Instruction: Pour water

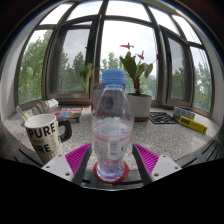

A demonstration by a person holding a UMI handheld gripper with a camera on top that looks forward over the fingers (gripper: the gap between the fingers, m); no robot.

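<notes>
Bay windows curved behind the worktop (175, 140). The bottle (111, 125) stood upright between my tongs (112, 160), capped; I could not tell whether they pinched it. The mug (44, 132) waited left of the bottle, presumably to receive the water.

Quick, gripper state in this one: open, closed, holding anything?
Gripper: open; water bottle stands between the fingers, gaps at both sides, resting on the counter.

Speckled counter (165, 140), bottle (110, 125), mug (43, 132), potted plant (135, 90)
</notes>
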